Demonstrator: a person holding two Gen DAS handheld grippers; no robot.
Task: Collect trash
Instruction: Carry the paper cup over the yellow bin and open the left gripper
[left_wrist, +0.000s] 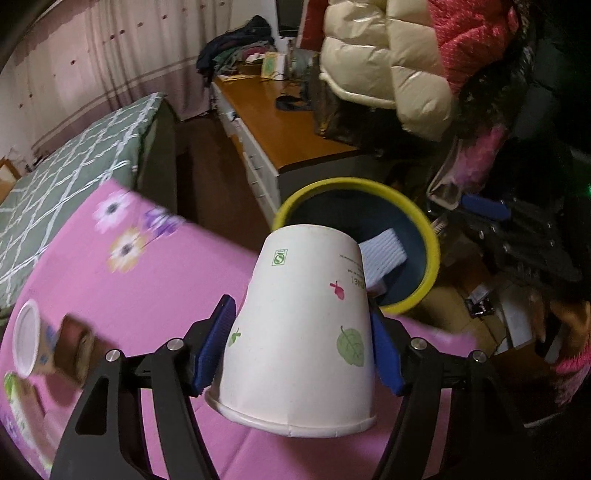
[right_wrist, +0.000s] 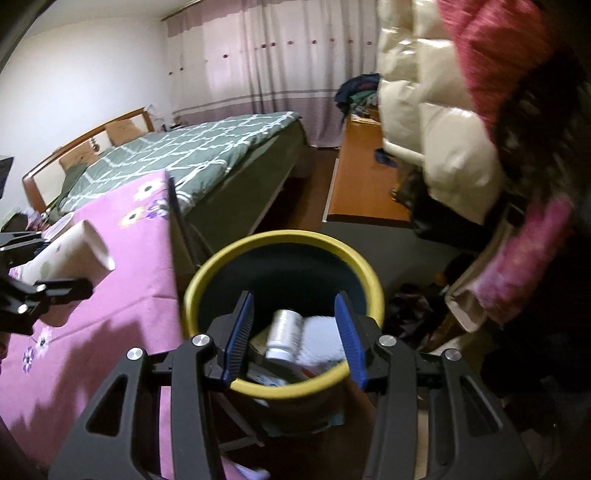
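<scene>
So the left gripper (left_wrist: 299, 347) has its blue ribbed fingers (left_wrist: 216, 350) clamped on both sides of a white paper cup with little leaf prints (left_wrist: 303, 325). The cup sits between the fingers with its base pointing away and its open rim toward the camera, over the pink floral tabletop (left_wrist: 140, 291). Just past the fingertips is the round dark bin with a yellow rim (left_wrist: 432, 258), with some white ribbed stuff in it.

The right gripper (right_wrist: 293, 339) hangs right above that bin (right_wrist: 207, 273), fingers (right_wrist: 240, 336) spread apart with nothing between them. Down between the fingers there's a white plastic bottle (right_wrist: 284, 332) lying in the bin with other white trash. Off to the left of the left fingers, another paper cup (left_wrist: 27, 339) lies tipped on the tabletop.
</scene>
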